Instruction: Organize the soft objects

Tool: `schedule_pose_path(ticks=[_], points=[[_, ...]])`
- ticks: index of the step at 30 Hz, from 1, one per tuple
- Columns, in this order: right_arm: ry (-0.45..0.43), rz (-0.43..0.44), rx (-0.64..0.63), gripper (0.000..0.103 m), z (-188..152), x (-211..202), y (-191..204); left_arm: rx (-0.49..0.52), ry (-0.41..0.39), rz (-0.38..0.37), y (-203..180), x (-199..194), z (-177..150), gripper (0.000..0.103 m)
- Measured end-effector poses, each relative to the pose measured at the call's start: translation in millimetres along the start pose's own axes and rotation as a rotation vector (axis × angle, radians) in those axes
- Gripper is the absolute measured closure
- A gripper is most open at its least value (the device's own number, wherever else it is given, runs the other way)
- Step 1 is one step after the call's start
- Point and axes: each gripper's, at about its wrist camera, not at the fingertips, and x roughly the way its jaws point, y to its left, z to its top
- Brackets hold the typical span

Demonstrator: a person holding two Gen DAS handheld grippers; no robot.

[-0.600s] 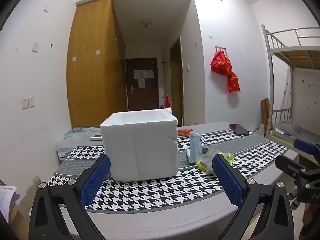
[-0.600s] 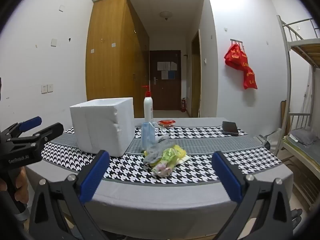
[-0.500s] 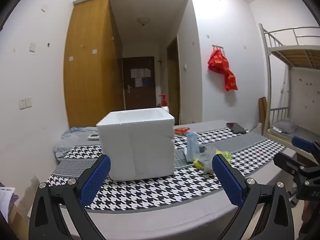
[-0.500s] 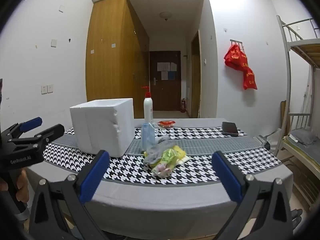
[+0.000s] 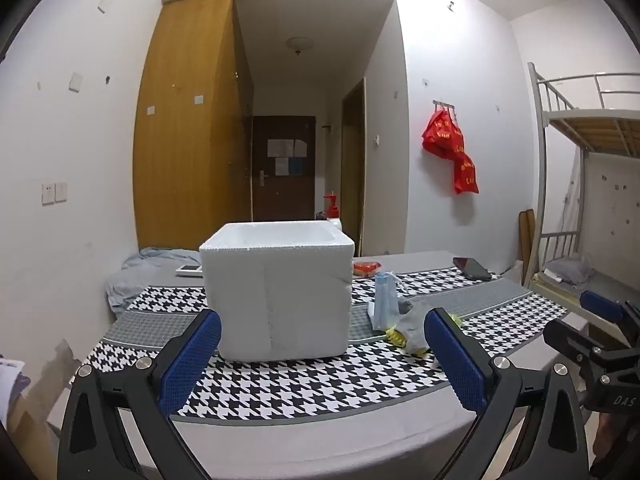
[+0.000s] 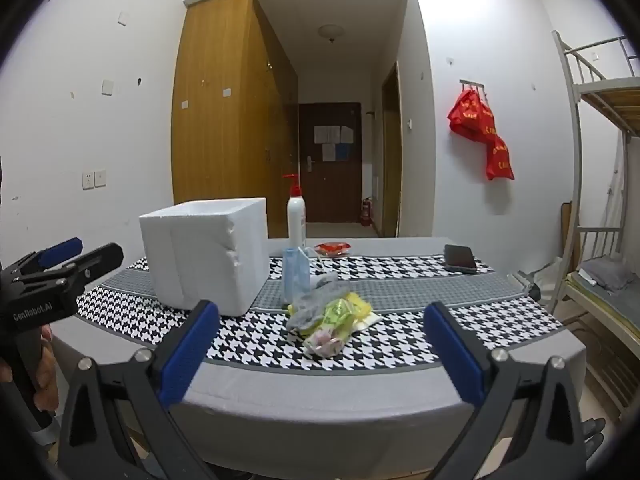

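Note:
A white foam box (image 5: 276,296) (image 6: 206,256), open at the top, stands on the houndstooth cloth. To its right lies a pile of soft things: a grey cloth (image 6: 318,306) (image 5: 412,322), yellow and green packets (image 6: 342,310) and a pale pink item (image 6: 326,338). A blue mask pack (image 6: 296,276) (image 5: 384,300) stands upright behind the pile. My left gripper (image 5: 322,360) is open and empty, in front of the box. My right gripper (image 6: 320,354) is open and empty, short of the pile.
A red-capped pump bottle (image 6: 296,216), a red snack packet (image 6: 332,248) and a dark phone (image 6: 460,258) sit farther back on the grey table (image 6: 320,392). A bunk bed (image 6: 600,200) stands at the right. A crumpled grey cloth (image 5: 152,272) lies at the table's far left.
The left gripper has shifted slightly, so the box sits a little lower and more central in its view. The right gripper has barely moved. Both stay open.

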Motion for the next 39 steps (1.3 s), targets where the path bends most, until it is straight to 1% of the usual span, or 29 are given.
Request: schedule_pose_path(ticks=[3,5,12,20,32,35,39], points=[[-0.002,-0.001,0.004,0.000,1,-1,-3,-0.015,0.001,0.015,0,1,0,0.001],[-0.002,-0.003,0.005,0.000,1,-2,-1,-0.015,-0.002,0.011,0,1,0,0.001],[0.004,-0.006,0.011,0.000,2,0,-3,0.014,-0.013,0.015,-7,-1,1,0.001],[0.002,-0.003,0.006,0.000,1,-1,-2,-0.015,-0.006,0.027,0,2,4,0.001],[0.008,-0.001,0.002,0.000,2,3,-1,-0.003,-0.005,0.039,0,5,3,0.001],[0.008,0.001,0.000,0.000,2,3,0,-0.013,-0.006,0.035,3,5,3,0.001],[0.011,-0.001,0.002,0.000,2,4,0,0.005,-0.008,0.033,2,6,2,0.001]])
